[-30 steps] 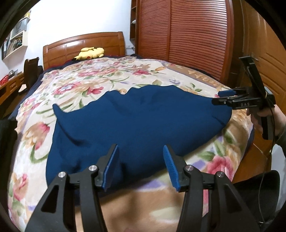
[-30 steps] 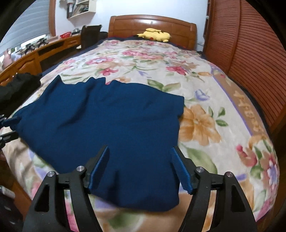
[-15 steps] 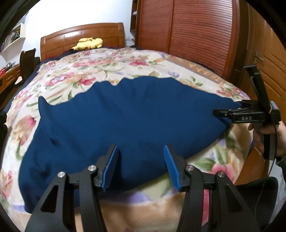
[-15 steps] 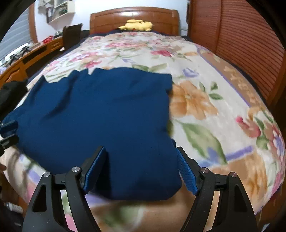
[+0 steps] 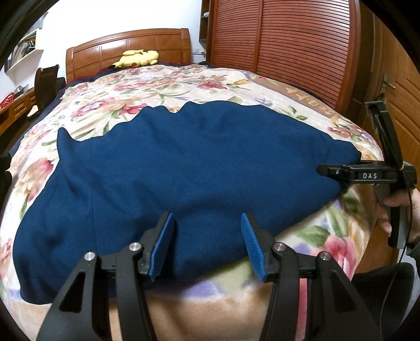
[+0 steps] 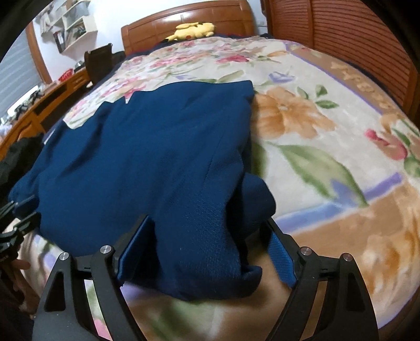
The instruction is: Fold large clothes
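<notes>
We tilt both grippers down over the near edge of the bed (image 5: 302,89); the left gripper (image 5: 208,242) holds its jaws apart over the garment (image 5: 183,168) hem, nothing pinched; the right gripper (image 6: 207,251), at the garment's 3 o'clock corner, is opening its jaws, bunched cloth lying loose between them.

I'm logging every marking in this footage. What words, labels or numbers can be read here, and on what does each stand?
"DAS": white letters on the black body of the right gripper, seen from the left wrist view.
Orange lettering woven into the floral blanket's border by the wardrobe: too distorted to read.
Items on the wall shelves: too small to read.
</notes>
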Demonstrator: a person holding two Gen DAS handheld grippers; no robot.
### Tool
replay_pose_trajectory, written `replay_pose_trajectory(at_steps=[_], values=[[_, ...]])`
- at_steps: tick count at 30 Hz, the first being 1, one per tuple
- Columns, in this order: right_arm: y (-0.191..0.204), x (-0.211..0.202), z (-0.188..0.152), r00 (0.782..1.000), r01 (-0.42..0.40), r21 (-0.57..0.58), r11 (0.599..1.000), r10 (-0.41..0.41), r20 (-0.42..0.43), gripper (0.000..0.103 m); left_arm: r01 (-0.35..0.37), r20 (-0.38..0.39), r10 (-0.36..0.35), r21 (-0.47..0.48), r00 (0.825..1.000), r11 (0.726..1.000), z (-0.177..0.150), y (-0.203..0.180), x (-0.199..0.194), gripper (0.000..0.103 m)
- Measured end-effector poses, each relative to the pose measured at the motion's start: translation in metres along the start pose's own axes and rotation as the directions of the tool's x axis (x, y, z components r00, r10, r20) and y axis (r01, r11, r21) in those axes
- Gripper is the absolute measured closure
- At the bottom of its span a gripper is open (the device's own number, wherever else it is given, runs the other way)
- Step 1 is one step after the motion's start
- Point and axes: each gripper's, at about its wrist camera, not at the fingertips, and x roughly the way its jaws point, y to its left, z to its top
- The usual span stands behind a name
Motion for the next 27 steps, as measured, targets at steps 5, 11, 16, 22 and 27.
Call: replay_pose_trajectory(at_steps=[5, 11, 16, 22, 27], values=[[0.005, 0.003, -0.002, 0.999, -0.032, 0.008, 0.999, 0.032, -0.003, 0.032, 0.004, 0.004, -0.004, -0.001, 1.000, 1.000, -0.001, 0.001, 0.000, 0.051], [0.014, -0.008, 0.006, 0.993, -0.119, -0.001, 0.993, 0.119, -0.005, 0.074, 0.019, 0.002, -0.019, -0.009, 1.000, 1.000, -0.003, 0.007, -0.004, 0.051], [0.042, -0.043, 0.031, 0.990, -0.097, -0.104, 0.990, 0.106, 0.090, 0.080, 0.031, 0.027, -0.030, -0.034, 0.999, 0.999, -0.004, 0.023, -0.028, 0.051], [0.119, -0.074, 0.063, 0.976, -0.099, -0.289, 0.952, 0.150, 0.158, 0.081, -0.006, 0.084, 0.011, -0.064, 0.996, 0.998, -0.012, 0.058, -0.072, 0.051], [0.197, -0.082, 0.083, 0.962, -0.109, -0.430, 0.896, 0.203, 0.181, 0.081, -0.060, 0.122, 0.073, -0.109, 0.990, 0.992, -0.027, 0.096, -0.109, 0.051]])
